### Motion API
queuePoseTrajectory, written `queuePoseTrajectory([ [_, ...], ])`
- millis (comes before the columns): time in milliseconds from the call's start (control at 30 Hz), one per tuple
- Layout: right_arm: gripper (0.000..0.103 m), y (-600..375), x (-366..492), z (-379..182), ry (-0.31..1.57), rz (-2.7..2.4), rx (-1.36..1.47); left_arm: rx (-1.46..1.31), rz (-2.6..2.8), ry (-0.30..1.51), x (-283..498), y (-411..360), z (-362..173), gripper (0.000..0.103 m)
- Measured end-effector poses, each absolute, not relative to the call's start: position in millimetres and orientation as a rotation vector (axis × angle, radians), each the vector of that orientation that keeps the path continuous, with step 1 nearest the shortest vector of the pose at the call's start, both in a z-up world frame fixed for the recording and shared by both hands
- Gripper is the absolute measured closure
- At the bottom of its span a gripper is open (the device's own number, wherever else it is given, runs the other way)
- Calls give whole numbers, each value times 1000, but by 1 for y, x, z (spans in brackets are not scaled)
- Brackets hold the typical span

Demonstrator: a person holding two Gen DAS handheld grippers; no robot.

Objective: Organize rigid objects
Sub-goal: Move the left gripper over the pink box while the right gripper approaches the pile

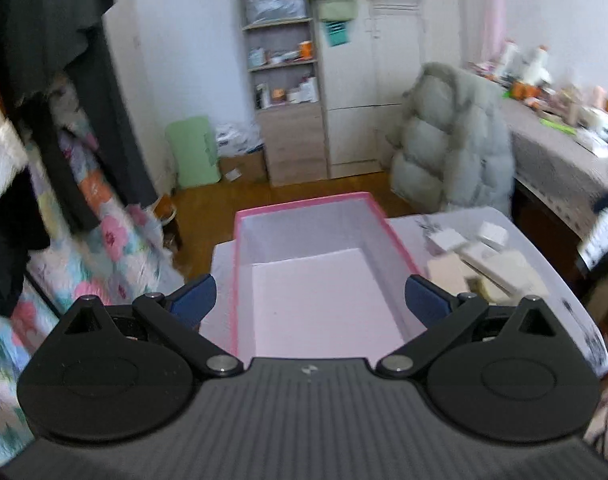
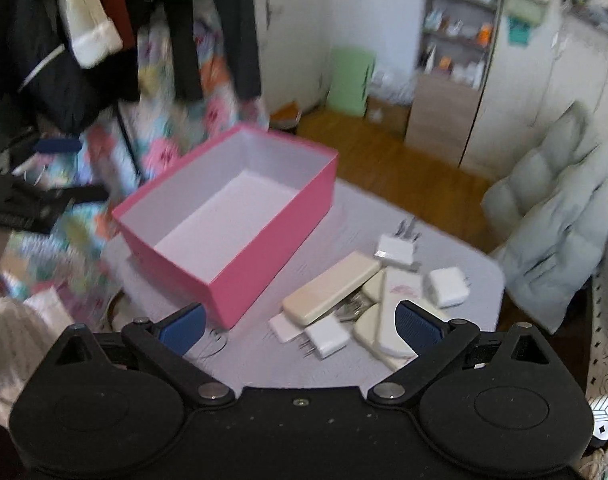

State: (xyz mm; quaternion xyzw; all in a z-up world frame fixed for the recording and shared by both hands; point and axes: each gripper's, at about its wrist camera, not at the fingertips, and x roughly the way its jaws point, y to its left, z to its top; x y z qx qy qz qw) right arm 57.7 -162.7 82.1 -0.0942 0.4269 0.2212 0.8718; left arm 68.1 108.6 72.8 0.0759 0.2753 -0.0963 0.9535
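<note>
A pink box (image 1: 380,212) with a white, empty inside stands open on a small white table (image 1: 544,264). It also shows in the right wrist view (image 2: 264,252). My left gripper (image 1: 310,300) is open and empty, held above the box's near end. To the right of the box lies a pile of white and cream items: a long cream case (image 2: 330,288), several white plug chargers (image 2: 448,286) and flat cream pieces (image 2: 388,332). The pile also shows blurred in the left wrist view (image 1: 488,260). My right gripper (image 2: 300,326) is open and empty, above the near side of the pile.
A grey puffer coat (image 1: 452,140) hangs over a chair beyond the table. A cluttered desk (image 1: 564,148) stands at the right. Dark clothes (image 2: 104,20) hang over flowered bedding (image 1: 104,232) at the left. Shelves (image 1: 282,60) and a cupboard line the far wall.
</note>
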Motion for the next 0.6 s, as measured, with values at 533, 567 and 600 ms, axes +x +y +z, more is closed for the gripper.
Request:
queuePoseTrajectory([
  [533, 15, -173, 185, -28, 1315, 425, 241, 120, -76, 801, 193, 169, -4, 15],
  [567, 15, -175, 187, -38, 1336, 414, 262, 131, -57, 803, 196, 169, -9, 17],
  [600, 15, -175, 189, -47, 1351, 402, 260, 144, -53, 802, 197, 168, -12, 20],
])
